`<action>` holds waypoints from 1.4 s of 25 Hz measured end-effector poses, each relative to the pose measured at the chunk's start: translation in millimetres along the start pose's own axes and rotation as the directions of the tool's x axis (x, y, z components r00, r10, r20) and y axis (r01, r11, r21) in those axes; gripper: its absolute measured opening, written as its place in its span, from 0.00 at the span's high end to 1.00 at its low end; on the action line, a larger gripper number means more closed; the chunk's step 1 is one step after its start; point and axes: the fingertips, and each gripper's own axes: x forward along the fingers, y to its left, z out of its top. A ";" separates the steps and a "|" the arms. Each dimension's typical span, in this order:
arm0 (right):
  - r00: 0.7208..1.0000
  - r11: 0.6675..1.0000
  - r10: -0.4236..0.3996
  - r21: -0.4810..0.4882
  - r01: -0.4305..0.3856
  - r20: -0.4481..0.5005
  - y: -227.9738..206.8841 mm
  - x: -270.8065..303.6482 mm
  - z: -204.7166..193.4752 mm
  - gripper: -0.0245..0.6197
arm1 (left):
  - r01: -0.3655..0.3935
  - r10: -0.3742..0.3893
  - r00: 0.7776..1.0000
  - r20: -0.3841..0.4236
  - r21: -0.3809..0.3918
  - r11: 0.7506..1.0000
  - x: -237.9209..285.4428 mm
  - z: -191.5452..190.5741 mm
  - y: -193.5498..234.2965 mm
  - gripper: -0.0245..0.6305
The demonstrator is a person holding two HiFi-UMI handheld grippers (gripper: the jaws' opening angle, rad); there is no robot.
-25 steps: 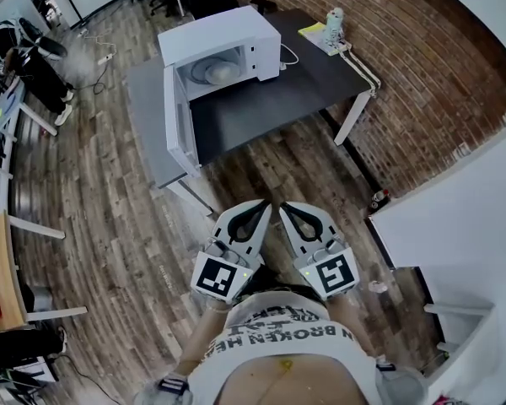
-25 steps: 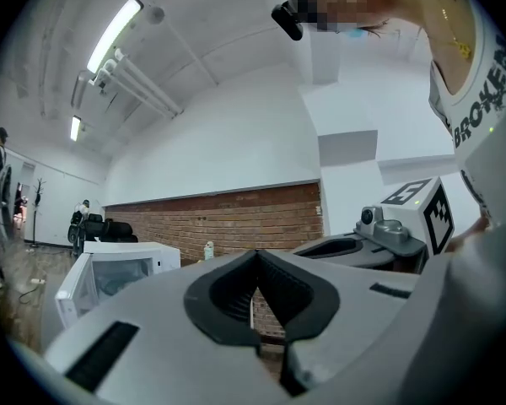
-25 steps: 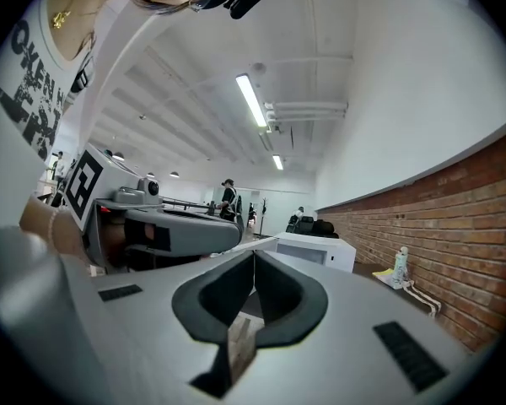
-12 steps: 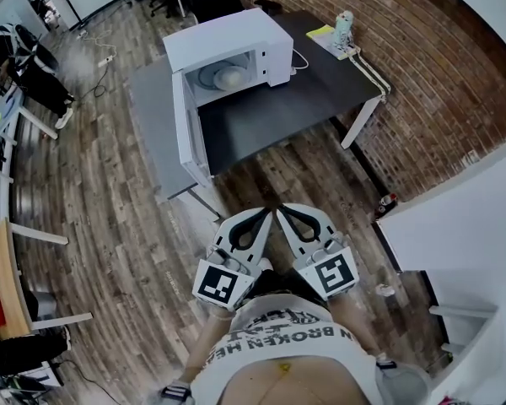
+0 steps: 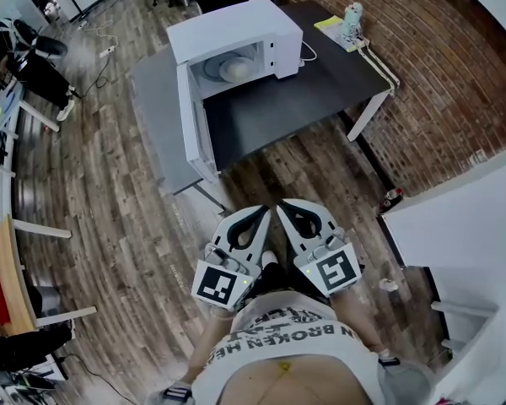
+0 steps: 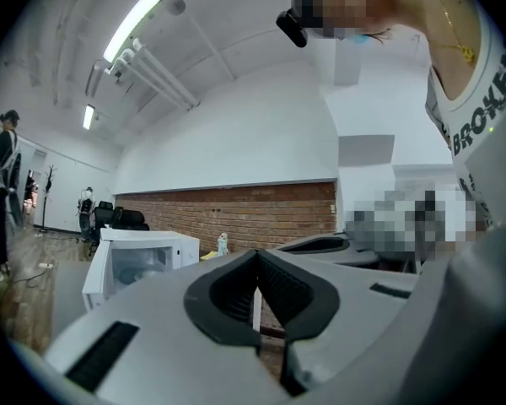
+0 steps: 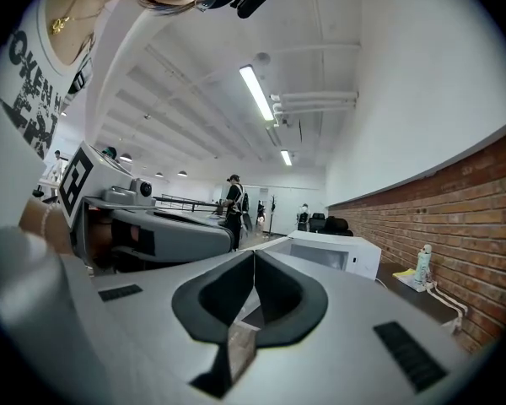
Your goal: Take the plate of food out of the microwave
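Note:
The white microwave [image 5: 236,34] stands on a dark table [image 5: 304,99], its door [image 5: 196,129] swung wide open to the left. Inside lies a pale plate of food [image 5: 232,68]. Both grippers hover over the wooden floor, well short of the table's near edge. My left gripper [image 5: 266,213] is shut and empty, and so is my right gripper [image 5: 281,206] beside it. In the left gripper view the microwave [image 6: 139,260] shows beyond the shut jaw tips [image 6: 257,256]. In the right gripper view the microwave [image 7: 333,256] lies ahead of the shut tips [image 7: 254,256].
A grey table [image 5: 156,116] adjoins the dark one on the left, under the open door. A small white bottle [image 5: 351,17] stands at the table's far right corner by the brick wall [image 5: 438,83]. A person [image 5: 25,53] stands far left. A white counter [image 5: 464,226] is at right.
The microwave and table have come nearer and lower in the head view as I walk towards them. Both grippers keep their place before me, shut throughout.

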 end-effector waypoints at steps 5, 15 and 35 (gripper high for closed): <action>0.999 0.999 0.031 -0.011 -0.031 -0.008 -13.2 24.1 -4.1 0.95 | -0.030 0.030 1.000 -0.006 -0.005 1.000 13.6 -3.0 20.5 0.95; 0.998 0.997 0.069 -0.022 -0.069 0.000 -92.9 80.5 -7.2 0.95 | -0.080 0.080 0.997 -0.022 0.010 0.997 91.3 2.3 75.1 0.95; 0.979 0.979 0.204 0.008 -0.204 0.031 -235.7 141.7 -15.5 0.95 | -0.198 0.200 0.979 -0.049 0.045 0.979 242.7 7.7 126.6 0.95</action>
